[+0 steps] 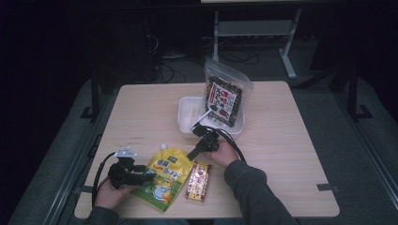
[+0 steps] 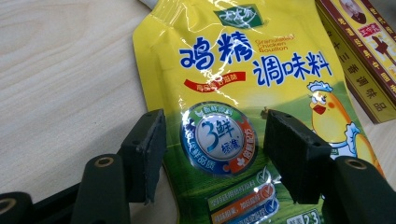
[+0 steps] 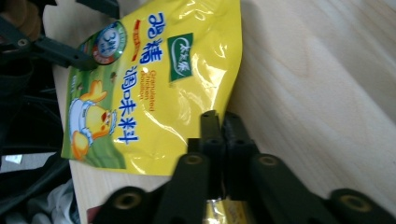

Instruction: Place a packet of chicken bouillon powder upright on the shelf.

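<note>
Overhead view; claw cameras near pouch point(image 2: 224, 93)

The pouch point(image 1: 165, 178) lies just left of the box point(image 1: 198, 181), tray point(image 1: 187, 112) behind.

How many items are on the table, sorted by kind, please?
Pouches: 1, yellow pouch
Boxes: 1, red box
Bags: 1, snack bag
Tubs: 1, white tub
Total: 4

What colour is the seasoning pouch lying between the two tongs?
Mostly yellow, green toward the bottom, seasoning pouch; best in the left gripper view.
</note>
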`<action>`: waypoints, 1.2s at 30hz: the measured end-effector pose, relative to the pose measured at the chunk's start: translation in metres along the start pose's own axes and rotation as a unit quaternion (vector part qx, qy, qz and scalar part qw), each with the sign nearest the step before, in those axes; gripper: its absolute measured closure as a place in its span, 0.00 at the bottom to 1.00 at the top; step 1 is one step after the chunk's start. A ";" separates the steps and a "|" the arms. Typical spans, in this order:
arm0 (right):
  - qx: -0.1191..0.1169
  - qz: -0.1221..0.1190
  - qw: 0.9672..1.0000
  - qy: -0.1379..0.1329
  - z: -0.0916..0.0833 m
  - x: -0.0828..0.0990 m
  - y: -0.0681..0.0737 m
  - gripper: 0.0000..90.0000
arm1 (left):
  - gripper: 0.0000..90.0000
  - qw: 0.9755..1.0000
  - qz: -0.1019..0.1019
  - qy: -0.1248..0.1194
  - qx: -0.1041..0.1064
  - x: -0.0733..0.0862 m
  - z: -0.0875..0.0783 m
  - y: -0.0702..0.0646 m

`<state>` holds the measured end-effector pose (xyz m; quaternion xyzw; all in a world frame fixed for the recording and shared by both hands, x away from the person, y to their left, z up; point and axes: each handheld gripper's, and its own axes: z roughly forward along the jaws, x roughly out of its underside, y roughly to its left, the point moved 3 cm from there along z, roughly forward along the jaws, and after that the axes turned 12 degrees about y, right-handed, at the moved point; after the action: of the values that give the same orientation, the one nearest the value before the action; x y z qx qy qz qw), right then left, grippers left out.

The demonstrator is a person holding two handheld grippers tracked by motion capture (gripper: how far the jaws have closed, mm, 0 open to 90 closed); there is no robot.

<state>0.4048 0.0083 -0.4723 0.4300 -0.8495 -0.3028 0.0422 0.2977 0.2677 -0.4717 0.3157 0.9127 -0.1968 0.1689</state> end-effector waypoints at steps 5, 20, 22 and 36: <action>-0.003 -0.016 1.000 -0.008 -0.008 0.002 0.007 1.00 | 0.40 1.000 -0.004 -0.008 0.006 0.001 -0.004 0.003; 0.002 -0.077 0.994 -0.077 -0.062 0.009 0.044 1.00 | 0.28 0.995 0.002 -0.038 0.093 -0.003 -0.004 -0.001; 0.000 -0.082 0.993 -0.079 -0.066 0.009 0.050 1.00 | 0.29 0.994 0.007 -0.035 0.108 -0.003 -0.003 -0.003; -0.009 -0.115 0.987 -0.112 -0.089 0.010 0.071 1.00 | 0.62 0.986 0.010 -0.068 0.155 -0.001 -0.013 0.003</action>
<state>0.3780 -0.0098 -0.3626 0.4875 -0.7912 -0.3593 -0.0846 0.2974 0.2755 -0.4607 0.3326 0.8546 -0.3553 0.1811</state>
